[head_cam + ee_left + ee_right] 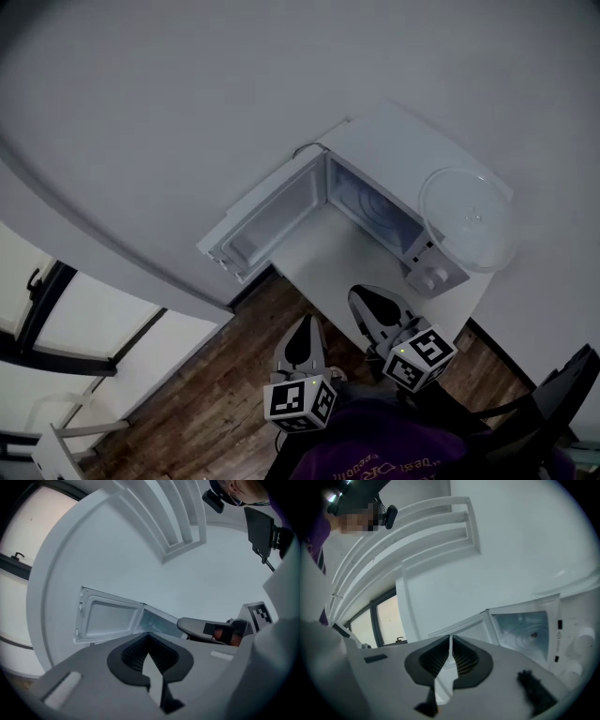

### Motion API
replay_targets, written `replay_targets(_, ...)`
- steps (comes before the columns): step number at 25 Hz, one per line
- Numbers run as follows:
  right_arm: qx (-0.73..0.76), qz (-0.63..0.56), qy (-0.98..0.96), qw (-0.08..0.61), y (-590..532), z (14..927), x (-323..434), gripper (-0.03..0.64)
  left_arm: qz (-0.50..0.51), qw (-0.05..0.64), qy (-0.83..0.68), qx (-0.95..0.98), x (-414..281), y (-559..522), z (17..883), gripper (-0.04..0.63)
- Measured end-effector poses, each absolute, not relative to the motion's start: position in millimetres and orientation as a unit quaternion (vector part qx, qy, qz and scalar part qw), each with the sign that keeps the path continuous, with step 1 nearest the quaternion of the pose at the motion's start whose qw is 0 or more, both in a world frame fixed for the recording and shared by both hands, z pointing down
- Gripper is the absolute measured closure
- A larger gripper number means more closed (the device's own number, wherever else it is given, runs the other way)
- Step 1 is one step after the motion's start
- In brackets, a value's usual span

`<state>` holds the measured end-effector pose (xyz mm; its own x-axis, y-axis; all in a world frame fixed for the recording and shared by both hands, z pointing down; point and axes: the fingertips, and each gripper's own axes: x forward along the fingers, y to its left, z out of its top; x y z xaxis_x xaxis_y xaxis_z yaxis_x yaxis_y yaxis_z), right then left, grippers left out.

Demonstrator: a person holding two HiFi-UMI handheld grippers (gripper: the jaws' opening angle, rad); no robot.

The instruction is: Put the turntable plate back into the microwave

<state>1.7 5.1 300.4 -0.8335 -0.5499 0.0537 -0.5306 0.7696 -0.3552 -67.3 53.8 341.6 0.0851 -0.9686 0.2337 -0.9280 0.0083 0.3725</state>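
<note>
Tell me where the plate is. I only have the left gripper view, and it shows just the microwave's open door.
Observer: The plate lies on top of the microwave, at its right end in the head view.
Operator: Is the cavity free for it?
Observer: Yes. The right gripper view looks into the cavity, and only the hub shows on its floor.
Operator: Is the right claw holding anything?
Observer: No. The right claw is shut and empty.
</note>
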Motion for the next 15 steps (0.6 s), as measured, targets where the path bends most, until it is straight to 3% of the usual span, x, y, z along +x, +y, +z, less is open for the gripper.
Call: replay_targets(15,-0.555,-0.159,0.812,0.091,-45.0,277.3,130.1,0.604,0.018,0.21,-0.423,0.881,48.9,-54.5,327.8,0.591)
